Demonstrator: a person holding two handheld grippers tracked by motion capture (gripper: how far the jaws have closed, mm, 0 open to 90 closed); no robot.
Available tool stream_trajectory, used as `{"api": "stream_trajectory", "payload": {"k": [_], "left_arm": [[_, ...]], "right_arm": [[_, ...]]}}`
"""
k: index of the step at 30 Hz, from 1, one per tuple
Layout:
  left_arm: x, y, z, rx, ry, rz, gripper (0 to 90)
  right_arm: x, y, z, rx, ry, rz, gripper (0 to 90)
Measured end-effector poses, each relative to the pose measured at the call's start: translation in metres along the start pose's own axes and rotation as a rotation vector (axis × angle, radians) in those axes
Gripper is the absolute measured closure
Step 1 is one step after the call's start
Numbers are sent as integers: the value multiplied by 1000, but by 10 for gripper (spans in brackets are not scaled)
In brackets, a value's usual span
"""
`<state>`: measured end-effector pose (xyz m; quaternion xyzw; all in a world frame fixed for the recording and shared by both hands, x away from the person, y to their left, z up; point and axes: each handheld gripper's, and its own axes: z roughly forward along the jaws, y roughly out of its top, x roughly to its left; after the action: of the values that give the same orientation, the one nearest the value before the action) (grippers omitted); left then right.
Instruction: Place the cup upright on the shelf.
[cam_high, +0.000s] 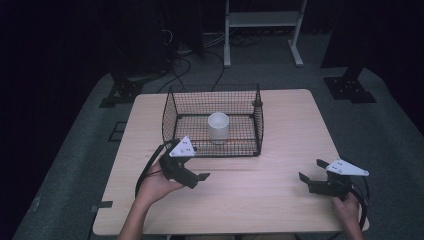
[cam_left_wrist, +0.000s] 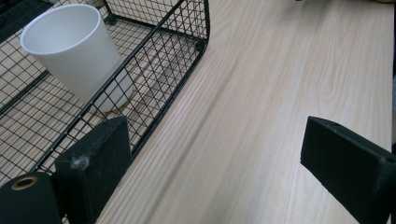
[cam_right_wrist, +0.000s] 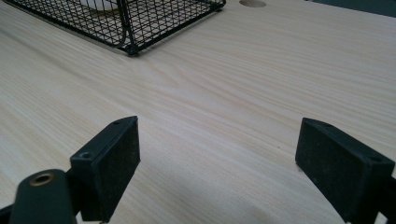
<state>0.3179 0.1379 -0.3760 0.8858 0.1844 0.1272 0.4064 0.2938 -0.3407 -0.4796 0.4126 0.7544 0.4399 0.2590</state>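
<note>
A black wire-mesh basket (cam_high: 212, 120) sits toward the far side of a pale wooden table (cam_high: 280, 195), with a plain white paper cup (cam_high: 218, 127) standing upright and mouth-up inside it, near the middle of the basket floor. A person's left hand (cam_high: 157, 185) holds the left gripper (cam_high: 192, 177) just beside the basket's near-left corner, its jaws spread wide with nothing between them. In the left gripper view, one jaw lies against the foot of the basket's mesh wall while the other hangs over bare tabletop, and the cup (cam_left_wrist: 74, 51) shows through the wire. At the table's near-right edge, the person's right hand (cam_high: 348, 207) holds the right gripper (cam_high: 312, 175), well apart from the basket, its jaws likewise wide apart and empty above bare wood. The right gripper view catches a corner of the basket (cam_right_wrist: 130, 23) farther off.
</note>
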Motion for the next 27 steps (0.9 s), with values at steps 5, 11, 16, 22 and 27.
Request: {"api": "stream_trajectory", "payload": {"k": [5, 11, 16, 22, 27], "left_arm": [[-3, -3, -1, -10, 2, 0, 79], [-9, -10, -3, -18, 9, -3, 79], [-12, -17, -4, -18, 9, -16, 79], [-20, -27, -5, -39, 9, -36, 79], [-28, -39, -3, -65, 8, -60, 79]], "right_arm": [[0, 0, 0, 1, 0, 1, 131], [0, 0, 0, 0, 0, 0, 131], [0, 0, 0, 0, 0, -1, 131], [0, 0, 0, 0, -2, 0, 131], [0, 0, 0, 1, -2, 1, 131]]}}
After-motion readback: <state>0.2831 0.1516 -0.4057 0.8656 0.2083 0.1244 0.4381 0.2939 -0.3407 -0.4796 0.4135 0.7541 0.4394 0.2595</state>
